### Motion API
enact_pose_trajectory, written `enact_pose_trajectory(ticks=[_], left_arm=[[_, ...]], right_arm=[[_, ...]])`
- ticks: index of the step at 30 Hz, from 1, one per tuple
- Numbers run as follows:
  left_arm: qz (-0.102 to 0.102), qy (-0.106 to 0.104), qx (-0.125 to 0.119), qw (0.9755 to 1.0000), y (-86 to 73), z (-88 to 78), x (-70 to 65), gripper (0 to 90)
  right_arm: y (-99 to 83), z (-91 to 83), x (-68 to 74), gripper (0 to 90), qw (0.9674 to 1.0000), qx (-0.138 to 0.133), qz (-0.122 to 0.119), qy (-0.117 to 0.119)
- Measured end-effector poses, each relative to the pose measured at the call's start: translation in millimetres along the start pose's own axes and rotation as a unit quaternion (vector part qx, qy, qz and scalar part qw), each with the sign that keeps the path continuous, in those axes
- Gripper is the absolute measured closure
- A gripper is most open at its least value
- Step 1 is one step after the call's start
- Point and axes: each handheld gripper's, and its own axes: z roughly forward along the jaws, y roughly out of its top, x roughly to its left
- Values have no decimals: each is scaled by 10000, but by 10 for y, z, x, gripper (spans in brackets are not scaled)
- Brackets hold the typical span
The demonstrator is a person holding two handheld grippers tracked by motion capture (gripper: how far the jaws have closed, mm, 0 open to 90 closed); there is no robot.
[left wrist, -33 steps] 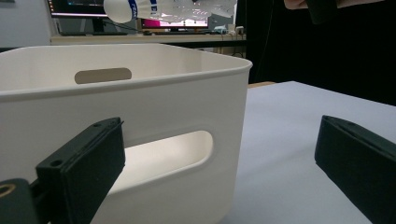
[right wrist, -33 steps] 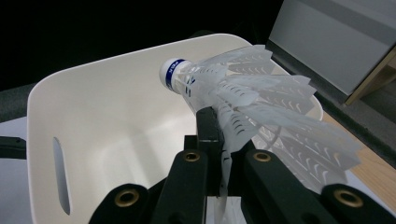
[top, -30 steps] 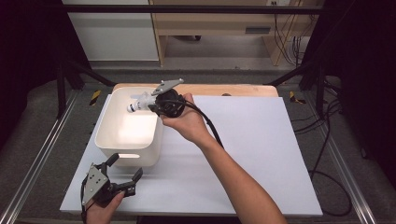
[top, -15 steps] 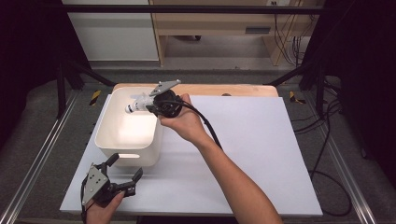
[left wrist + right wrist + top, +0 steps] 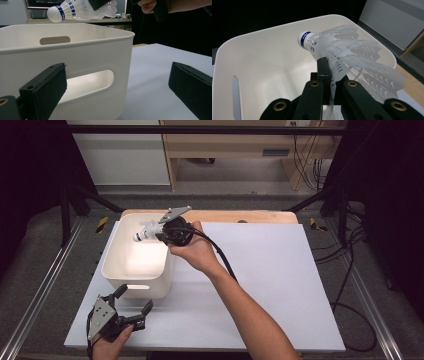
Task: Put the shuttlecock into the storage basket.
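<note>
Shuttlecock: you have one of it, white with a blue band round its cork, and in the high view it sits left of centre in the upper half of the frame, above the far part of the one white bin. Your right gripper is clamped on its feathers, cork pointing toward the left edge of the frame. Your right forearm runs up from the bottom right, wrist bent so the tool lies roughly level over the bin's far right corner. Your left gripper rests at the lower left on the white table sheet, jaws spread with nothing between them, just in front of the bin's near wall.

In the left gripper view, its two black jaws stand wide apart at the lower left and lower right corners, released. The bin takes up the left and centre, showing two handle slots. The shuttlecock hangs at the top, above the rim and not touching it.

In the right gripper view, the jaws meet at bottom centre, pinching the feather skirt. The shuttlecock points to the upper left, over the bin's interior.
</note>
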Motion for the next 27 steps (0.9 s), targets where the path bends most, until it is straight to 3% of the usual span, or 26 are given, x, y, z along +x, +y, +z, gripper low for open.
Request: enact_pose_trajectory(ticks=[27], left_arm=[[-4,0,-10,10000,2,-1,0,17]], right_arm=[[-25,94,41,892,10000,53,-23,67]])
